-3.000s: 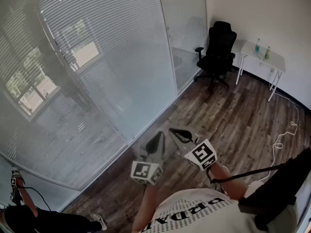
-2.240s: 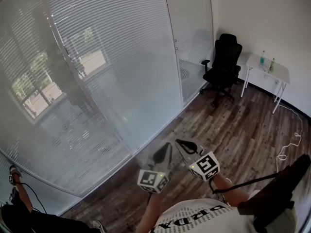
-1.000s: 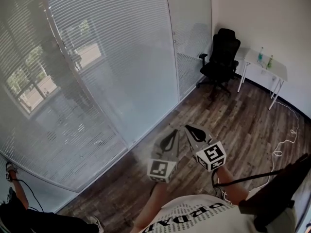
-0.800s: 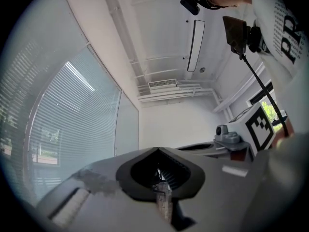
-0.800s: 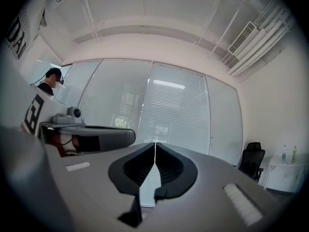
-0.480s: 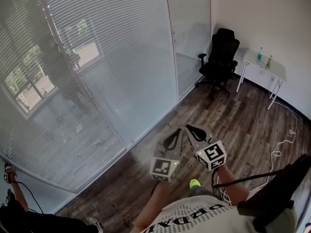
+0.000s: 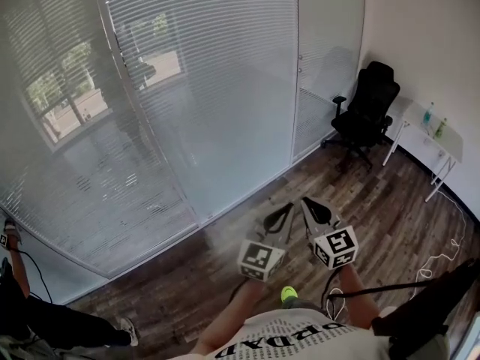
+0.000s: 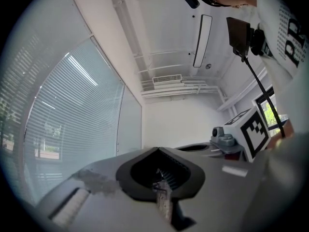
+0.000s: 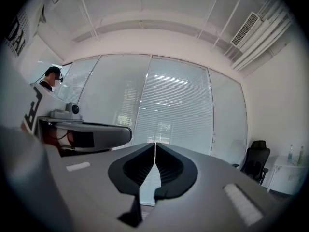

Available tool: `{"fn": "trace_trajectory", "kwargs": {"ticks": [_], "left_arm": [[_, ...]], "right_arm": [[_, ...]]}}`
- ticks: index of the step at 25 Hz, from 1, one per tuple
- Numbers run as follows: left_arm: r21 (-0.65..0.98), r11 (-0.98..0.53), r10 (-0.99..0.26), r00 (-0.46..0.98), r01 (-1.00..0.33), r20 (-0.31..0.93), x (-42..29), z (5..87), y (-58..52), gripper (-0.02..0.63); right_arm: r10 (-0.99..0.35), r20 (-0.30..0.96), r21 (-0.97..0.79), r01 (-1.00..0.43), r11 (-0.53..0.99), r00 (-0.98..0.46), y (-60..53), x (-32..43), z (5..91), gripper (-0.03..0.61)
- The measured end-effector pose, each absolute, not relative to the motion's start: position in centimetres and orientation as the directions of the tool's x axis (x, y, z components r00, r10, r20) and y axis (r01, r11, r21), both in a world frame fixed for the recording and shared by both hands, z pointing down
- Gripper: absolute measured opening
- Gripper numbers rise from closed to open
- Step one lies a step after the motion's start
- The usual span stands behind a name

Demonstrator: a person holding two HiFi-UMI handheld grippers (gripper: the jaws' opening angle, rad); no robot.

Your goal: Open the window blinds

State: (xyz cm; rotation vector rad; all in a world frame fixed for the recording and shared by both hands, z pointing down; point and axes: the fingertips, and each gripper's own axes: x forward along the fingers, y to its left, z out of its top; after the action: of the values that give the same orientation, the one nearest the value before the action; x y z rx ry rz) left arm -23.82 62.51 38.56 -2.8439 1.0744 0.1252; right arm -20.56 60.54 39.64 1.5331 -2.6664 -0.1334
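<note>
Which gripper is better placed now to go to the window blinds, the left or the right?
Right, by a little. The right gripper points straight at the blinds; the left gripper faces the white wall. Both are shut, empty and far from them.

From where I stand, the person holds both tongs out ahead of the chest, side by side and roughly level. The left gripper (image 7: 288, 208) has its jaws pressed together with nothing between them. The right gripper (image 7: 307, 202), just beside it, is likewise closed and empty. Their tips angle toward each other, with the left forearm (image 7: 232, 310) and right forearm (image 7: 352, 306) trailing behind.
</note>
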Motion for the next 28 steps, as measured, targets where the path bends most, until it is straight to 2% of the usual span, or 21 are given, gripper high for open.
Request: {"fn": "trace_trajectory", "kwargs": {"ticks": [11, 21, 28], "left_arm": [[-0.03, -0.702, -0.703, 0.7, -0.711, -0.123, -20.3, 38.2, 53.7, -0.008], [-0.052, -0.692, -0.708, 0.69, -0.721, -0.148, -13.5, 37.5, 45.9, -0.008], [-0.056, -0.696, -0.704, 0.696, -0.716, -0.141, -11.3, 38.0, 43.8, -0.008]], "right_arm": [[-0.821, 0.036, 0.14, -0.811, 0.568, -0.569, 51.8, -17.7, 39.1, 0.011], [-0.814, 0.044, 0.172, -0.798, 0.577, -0.579, 44.1, -11.0, 38.5, 0.011], [-0.823, 0.036, 0.158, -0.81, 0.565, -0.567, 42.0, -8.6, 39.1, 0.011]]}}
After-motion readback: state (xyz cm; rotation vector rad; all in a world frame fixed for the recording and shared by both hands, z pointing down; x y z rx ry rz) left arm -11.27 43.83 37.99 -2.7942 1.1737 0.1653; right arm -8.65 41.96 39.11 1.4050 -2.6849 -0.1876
